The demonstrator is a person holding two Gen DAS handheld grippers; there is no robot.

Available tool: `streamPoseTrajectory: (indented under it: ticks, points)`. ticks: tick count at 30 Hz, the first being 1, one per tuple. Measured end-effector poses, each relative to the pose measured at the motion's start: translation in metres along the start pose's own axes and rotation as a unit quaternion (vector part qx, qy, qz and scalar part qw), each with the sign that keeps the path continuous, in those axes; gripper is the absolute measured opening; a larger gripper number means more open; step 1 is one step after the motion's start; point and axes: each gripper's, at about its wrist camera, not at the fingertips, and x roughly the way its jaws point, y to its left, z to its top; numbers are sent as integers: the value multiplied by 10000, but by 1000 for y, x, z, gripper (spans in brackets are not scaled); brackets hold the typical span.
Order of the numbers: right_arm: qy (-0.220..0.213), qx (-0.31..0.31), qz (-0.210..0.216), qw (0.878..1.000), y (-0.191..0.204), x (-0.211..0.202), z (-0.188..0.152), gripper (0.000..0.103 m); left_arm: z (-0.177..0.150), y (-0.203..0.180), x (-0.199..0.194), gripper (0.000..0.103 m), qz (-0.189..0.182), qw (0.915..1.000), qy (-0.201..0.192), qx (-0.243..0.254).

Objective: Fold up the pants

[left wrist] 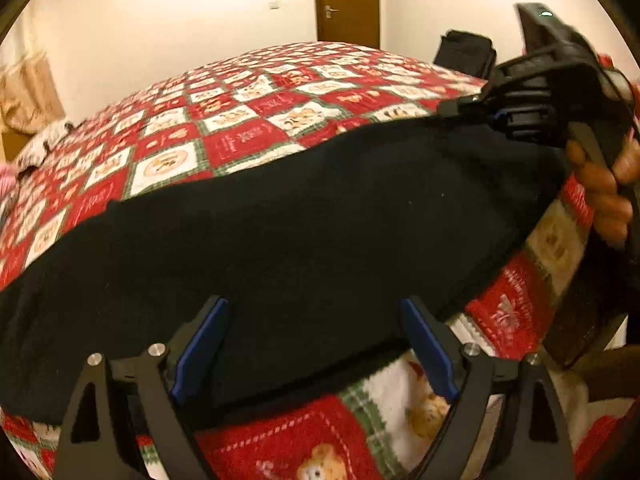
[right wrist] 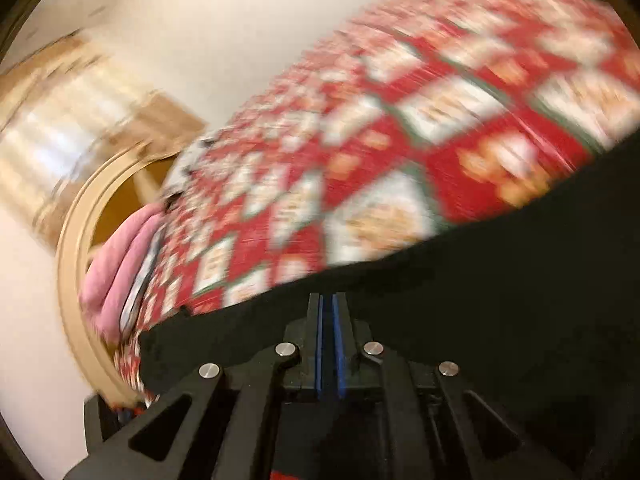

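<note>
A cream-walled room with a brown wooden door (left wrist: 347,2) at 12 o'clock frames a bed under a red, white and green patchwork quilt with teddy-bear squares (left wrist: 240,120). The black fabric pants (left wrist: 280,232) lie spread across the quilt. The left gripper (left wrist: 316,344) hovers at 6 o'clock over their near edge, blue-padded jaws wide apart, nothing between them. At 3 o'clock a hand (left wrist: 608,196) holds the right gripper (right wrist: 329,340), its jaws pressed together; whether cloth is pinched I cannot tell
</note>
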Motion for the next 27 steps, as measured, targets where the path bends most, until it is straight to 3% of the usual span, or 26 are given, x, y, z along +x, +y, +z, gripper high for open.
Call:
streamPoseTrajectory:
  ticks: [3,7,9,14,15,16,19,21,23,26,27]
  points:
    - [96,-501,301,9982,38,10,-10,6,5,19,-20,90,-208,9982,-240,-514]
    - [683,-1051,664,9899,77,42,-41,6,11,66,-49,90,728,9907,-715,-904]
    - [937,-1292,906,9830,91,55,-61,6,7,95,-50,90,1245,9833,-665,-1148]
    - [1886,-1631,949,9638,109,105,-115,6,-31,178,-45,90,2631,9436,-276,-1992]
    - [1827,-1555,1004,9656,108,108,-119,6,-42,193,-41,90,2821,9355,-119,-2122]
    - [1740,-1472,1086,9676,106,106,-119,6,-54,207,-35,97,2921,9285,86,-2292]
    - [1778,-1267,1124,9694,103,100,-109,6,-68,223,-45,99,2539,9248,-167,-2828]
    - [1471,-932,1225,9771,98,84,-96,6,-57,214,-42,99,2657,9273,-106,-2635]
    - [1007,-543,1319,9846,85,56,-78,6,-46,201,-44,99,2560,9355,-274,-2421]
    - [207,-81,1117,9935,59,6,-48,7,-26,179,-42,99,2050,9518,-440,-2239]
    - [-56,47,1012,9948,48,-12,-39,14,-20,172,-41,99,1900,9559,-472,-2187]
